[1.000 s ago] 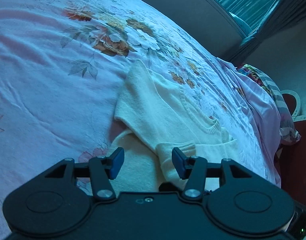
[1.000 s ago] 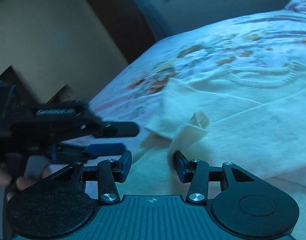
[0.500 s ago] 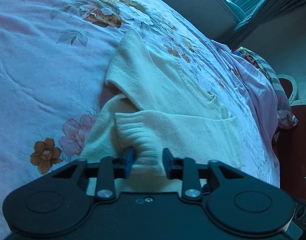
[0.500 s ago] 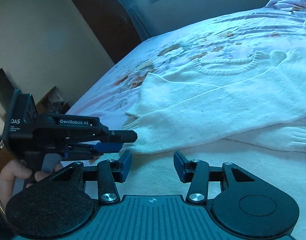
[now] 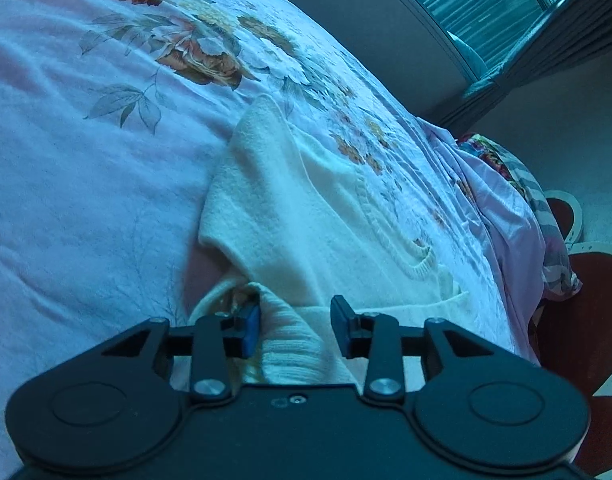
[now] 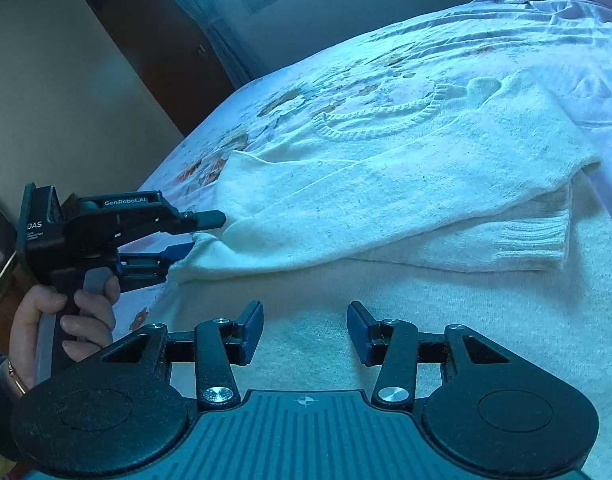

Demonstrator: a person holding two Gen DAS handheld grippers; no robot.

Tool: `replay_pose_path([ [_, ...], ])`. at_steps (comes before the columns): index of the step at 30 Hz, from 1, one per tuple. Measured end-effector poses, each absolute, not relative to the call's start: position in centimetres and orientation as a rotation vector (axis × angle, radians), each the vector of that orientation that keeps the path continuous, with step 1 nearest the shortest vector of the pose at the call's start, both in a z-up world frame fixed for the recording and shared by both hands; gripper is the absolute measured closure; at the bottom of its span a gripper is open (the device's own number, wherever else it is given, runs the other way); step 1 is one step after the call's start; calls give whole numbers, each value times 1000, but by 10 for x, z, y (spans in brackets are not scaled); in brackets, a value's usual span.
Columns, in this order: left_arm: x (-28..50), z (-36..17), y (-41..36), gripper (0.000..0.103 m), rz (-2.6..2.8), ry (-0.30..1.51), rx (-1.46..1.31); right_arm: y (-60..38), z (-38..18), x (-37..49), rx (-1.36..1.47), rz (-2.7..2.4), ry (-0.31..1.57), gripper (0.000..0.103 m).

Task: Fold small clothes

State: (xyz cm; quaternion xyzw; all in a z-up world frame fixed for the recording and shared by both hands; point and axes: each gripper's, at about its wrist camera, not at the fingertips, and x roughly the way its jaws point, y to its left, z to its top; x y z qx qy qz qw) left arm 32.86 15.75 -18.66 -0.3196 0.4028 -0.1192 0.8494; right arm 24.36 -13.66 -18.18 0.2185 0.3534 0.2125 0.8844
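Jaws of left gripper (image 5: pixel 296 326) opening around cream sweater (image 5: pixel 314 216) cuff.

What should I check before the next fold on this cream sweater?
1. Left claw let go: jaws opening, ribbed cuff between them. Not ok.
2. Right claw free: open, nothing between. Ok.
3. Sleeve lying flat across the sweater. Ok.
4. Neckline uncovered. Ok.
5. Hem straight: out of view. Cannot tell.
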Motion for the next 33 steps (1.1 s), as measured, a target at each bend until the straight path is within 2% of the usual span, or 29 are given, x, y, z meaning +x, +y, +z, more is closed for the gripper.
replay_pose_path([
  [5,331,-181,161,69,-218,817,-717,-134,-178,245,434,436,728,57],
  [8,320,-168,158,69,-246,788,-639,-143,-175,246,433,378,706,57],
  [10,317,-169,156,65,-253,807,-600,-156,-177,249,463,304,707,57],
  [12,320,-178,153,65,-247,869,-565,-172,-179,250,489,210,711,57],
  [16,310,-180,155,65,-255,876,-565,-204,-177,244,538,58,688,57],
  [22,295,-180,158,70,-282,886,-584,-227,-179,249,642,-2,697,57],
  [33,334,-177,154,70,-268,806,-622,-222,-183,258,638,7,706,57],
])
